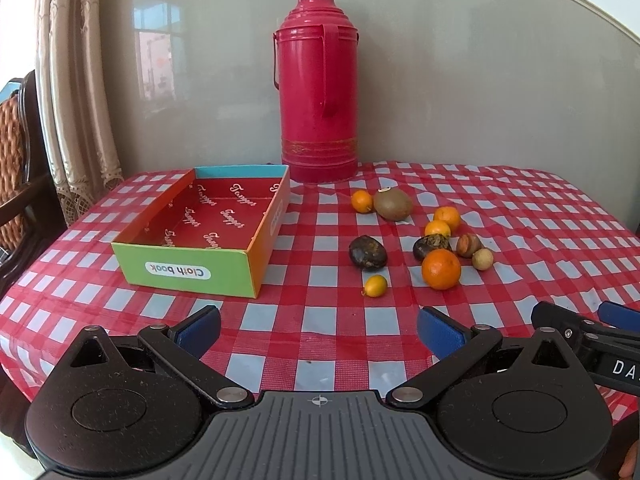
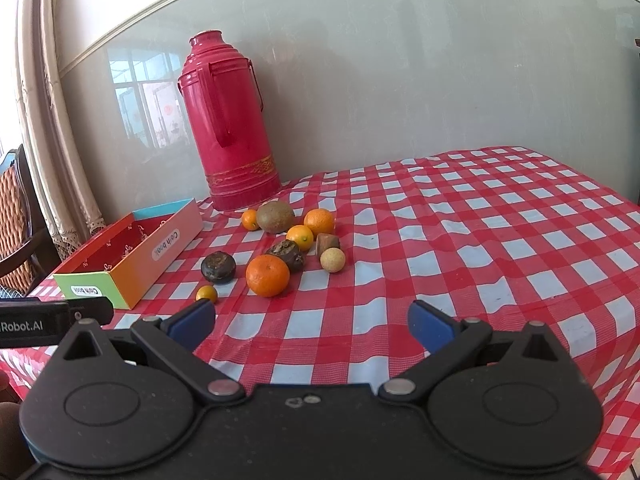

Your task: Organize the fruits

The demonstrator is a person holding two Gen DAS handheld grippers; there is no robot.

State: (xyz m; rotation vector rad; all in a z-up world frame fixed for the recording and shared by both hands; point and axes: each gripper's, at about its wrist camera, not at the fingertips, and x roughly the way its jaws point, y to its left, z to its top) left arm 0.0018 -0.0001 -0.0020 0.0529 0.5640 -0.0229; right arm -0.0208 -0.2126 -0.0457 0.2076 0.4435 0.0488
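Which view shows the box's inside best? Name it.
The left wrist view: the box faces it open, showing its bare red printed floor. The right wrist view catches the box obliquely at the frame's left, its floor mostly hidden by the near wall.

A tall red thermos (image 1: 319,84) is seen standing upright at the far edge of the table (image 1: 520,216), close against a glossy grey wall panel (image 1: 460,60). The table is covered by a red and white checked cloth (image 2: 480,240). Cream curtains (image 1: 76,92) are hung beyond the far left corner, and part of a dark wooden chair (image 1: 20,152) with a woven back is seen beside the left edge.
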